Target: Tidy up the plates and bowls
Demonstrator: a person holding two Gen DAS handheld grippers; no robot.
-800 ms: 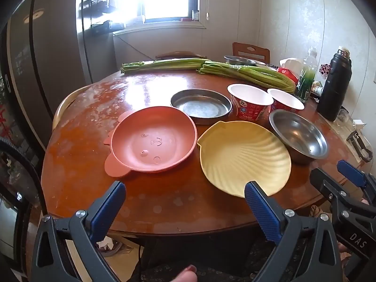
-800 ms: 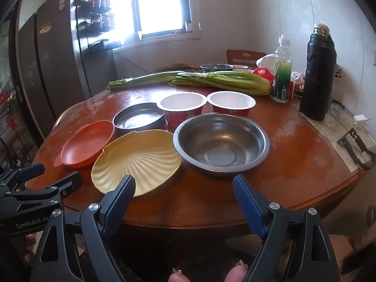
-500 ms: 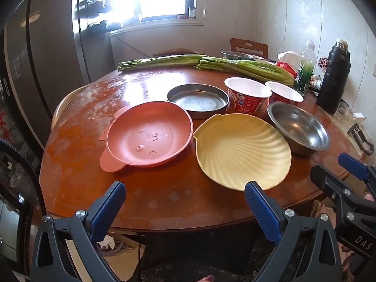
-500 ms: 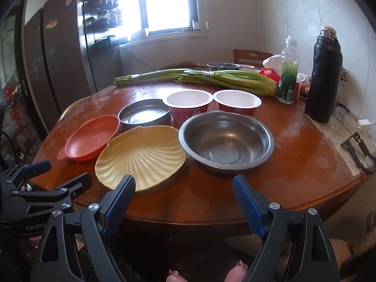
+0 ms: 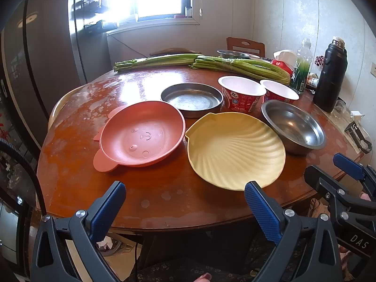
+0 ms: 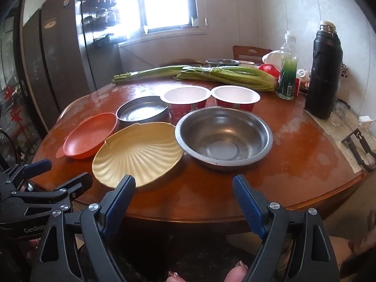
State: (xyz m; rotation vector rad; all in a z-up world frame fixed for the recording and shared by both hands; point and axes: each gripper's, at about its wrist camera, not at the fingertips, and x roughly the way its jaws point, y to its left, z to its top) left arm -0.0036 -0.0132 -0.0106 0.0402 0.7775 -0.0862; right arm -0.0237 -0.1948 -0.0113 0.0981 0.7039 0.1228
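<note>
On the round wooden table (image 5: 70, 183) lie an orange bear-face plate (image 5: 141, 134), a yellow shell-shaped plate (image 5: 235, 148), a flat steel pan (image 5: 191, 98), a steel bowl (image 5: 293, 127) and two red-and-white paper bowls (image 5: 242, 91) (image 5: 279, 91). My left gripper (image 5: 185, 202) is open and empty at the table's near edge, in front of the orange and yellow plates. My right gripper (image 6: 184, 195) is open and empty at the near edge, in front of the yellow plate (image 6: 138, 152) and the steel bowl (image 6: 223, 136).
Long green vegetable stalks (image 5: 211, 64) lie across the far side. A black thermos (image 6: 325, 70), a green bottle (image 6: 286, 75) and small items stand at the right rear. A chair (image 5: 245, 45) stands behind the table. A black clamp (image 6: 359, 145) lies at the right edge.
Both grippers have moved up and forward toward the table, so the dishes sit closer in view. Both stay open.
</note>
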